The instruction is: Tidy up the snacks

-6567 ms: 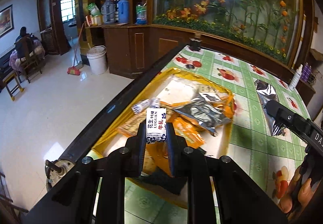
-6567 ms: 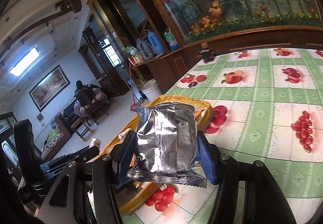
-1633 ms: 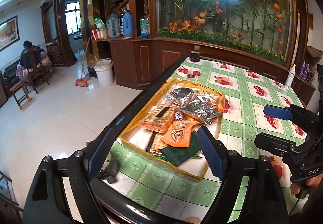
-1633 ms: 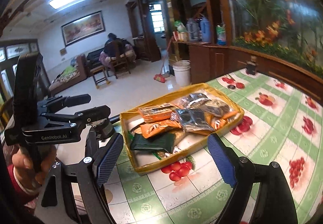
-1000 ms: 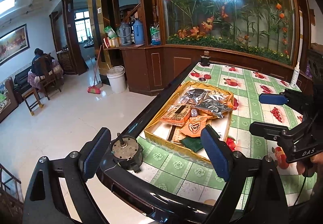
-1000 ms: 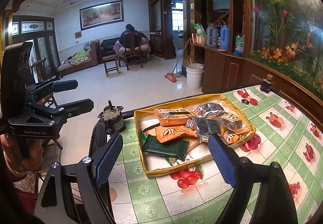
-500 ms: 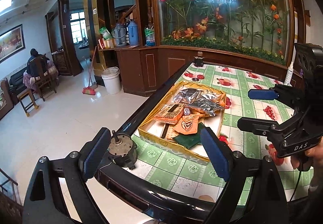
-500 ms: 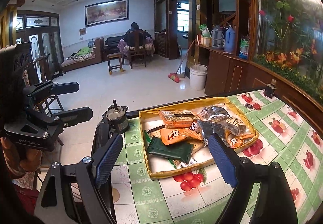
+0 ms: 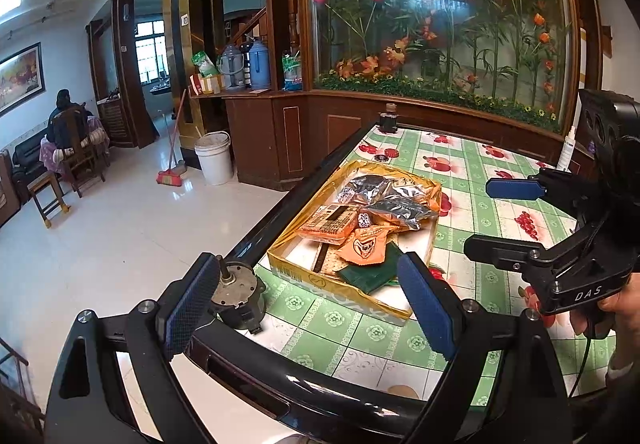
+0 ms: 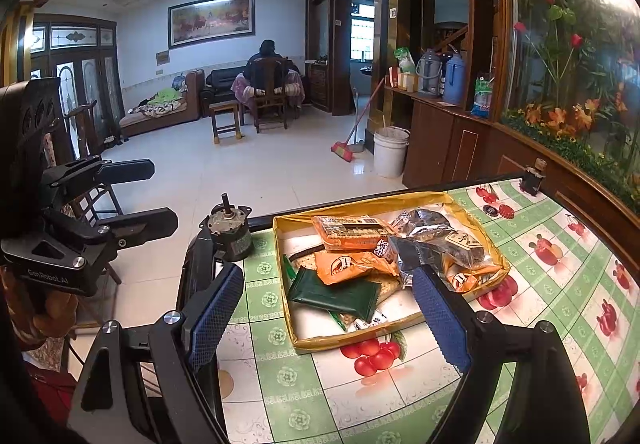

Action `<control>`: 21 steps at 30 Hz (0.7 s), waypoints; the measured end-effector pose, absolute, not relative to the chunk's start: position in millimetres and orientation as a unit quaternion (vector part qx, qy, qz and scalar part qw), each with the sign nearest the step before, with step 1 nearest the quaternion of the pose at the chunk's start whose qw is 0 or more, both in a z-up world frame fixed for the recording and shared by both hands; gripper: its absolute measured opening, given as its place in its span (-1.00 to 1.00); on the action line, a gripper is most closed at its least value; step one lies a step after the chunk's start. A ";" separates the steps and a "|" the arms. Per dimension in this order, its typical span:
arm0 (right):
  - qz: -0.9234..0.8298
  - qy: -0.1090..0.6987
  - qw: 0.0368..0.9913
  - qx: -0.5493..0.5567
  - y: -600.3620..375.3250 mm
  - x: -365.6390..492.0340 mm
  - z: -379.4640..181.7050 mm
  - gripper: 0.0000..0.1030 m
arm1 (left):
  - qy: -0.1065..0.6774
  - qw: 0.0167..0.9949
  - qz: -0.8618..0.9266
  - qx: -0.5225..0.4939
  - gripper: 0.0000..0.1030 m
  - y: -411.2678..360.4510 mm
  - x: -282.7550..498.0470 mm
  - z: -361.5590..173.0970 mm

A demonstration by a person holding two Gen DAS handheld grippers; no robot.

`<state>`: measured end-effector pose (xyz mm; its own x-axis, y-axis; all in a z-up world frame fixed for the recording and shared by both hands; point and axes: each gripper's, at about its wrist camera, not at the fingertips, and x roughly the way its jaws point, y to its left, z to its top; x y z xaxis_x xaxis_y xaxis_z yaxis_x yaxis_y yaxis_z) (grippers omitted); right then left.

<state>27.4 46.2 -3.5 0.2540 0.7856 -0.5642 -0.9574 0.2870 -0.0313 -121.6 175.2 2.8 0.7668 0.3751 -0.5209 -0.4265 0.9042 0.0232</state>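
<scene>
Both tools hang back from the table edge with nothing in them — the left gripper (image 9: 308, 308) and the right gripper (image 10: 328, 314) each have their blue pads spread wide, which suggests the sorting is finished or paused. The snacks sit gathered in the shallow yellow box (image 10: 384, 336) on the fruit-print tablecloth (image 10: 560, 308): a dark green packet (image 10: 336, 294) nearest, orange packets (image 10: 348, 264) overlapping it, silver foil packets (image 10: 432, 236) heaped at the far end. A small motor (image 10: 230, 228) stands apart, beside the box.
</scene>
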 end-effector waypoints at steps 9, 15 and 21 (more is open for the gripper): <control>0.567 0.227 0.769 -0.187 45.1 28.3 -4.2 0.70 | 0.271 0.939 0.206 -0.050 0.78 171.6 -118.7 4.0; 0.568 0.230 0.769 -0.180 41.1 33.4 -5.0 0.70 | 0.282 0.937 0.200 -0.049 0.78 168.5 -110.5 0.7; 0.568 0.228 0.771 -0.178 32.8 37.6 -6.2 0.70 | 0.301 0.931 0.203 -0.039 0.78 163.5 -101.5 -7.6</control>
<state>37.6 32.8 -6.2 0.2507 0.7945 -0.5531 -0.9566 0.2911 -0.0155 -101.5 163.5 -7.6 0.7367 0.3547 -0.5758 -0.4011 0.9146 0.0502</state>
